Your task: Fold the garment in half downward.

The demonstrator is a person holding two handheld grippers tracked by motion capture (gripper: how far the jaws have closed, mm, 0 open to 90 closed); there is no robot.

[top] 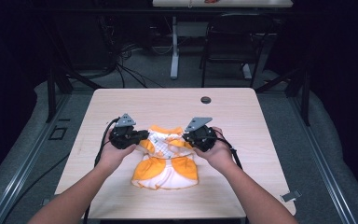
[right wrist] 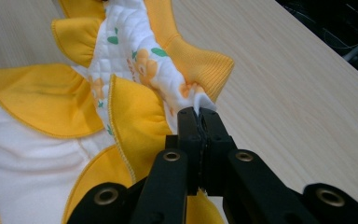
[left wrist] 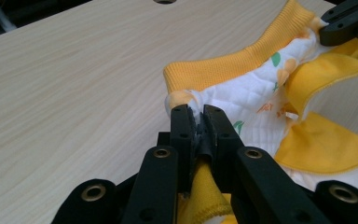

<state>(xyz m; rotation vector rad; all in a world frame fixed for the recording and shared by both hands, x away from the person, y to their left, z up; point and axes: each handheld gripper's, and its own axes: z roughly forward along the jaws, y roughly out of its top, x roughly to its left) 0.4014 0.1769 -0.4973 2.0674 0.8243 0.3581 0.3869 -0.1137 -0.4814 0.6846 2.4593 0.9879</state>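
Both grippers are pinching the little yellow-and-white garment (top: 167,158) at its top corners!

The garment is lying near the middle of the wooden table (top: 135,100), just toward the person. The left gripper (top: 139,136) is biting it at ten o'clock, jaws pressed together on a fold of white quilted cloth. The right gripper (top: 187,136) is clamping at two o'clock, jaws squeezing the printed edge beside the ribbed yellow collar (left wrist: 233,60). The yellow ruffles (right wrist: 42,100) are fanning out toward six o'clock.

Tabletop (left wrist: 74,84): pale wood-grain laminate, matt. Garment (right wrist: 121,74): quilted white cloth, ribbed yellow knit trim. Left claw (left wrist: 198,122): matt black plastic.
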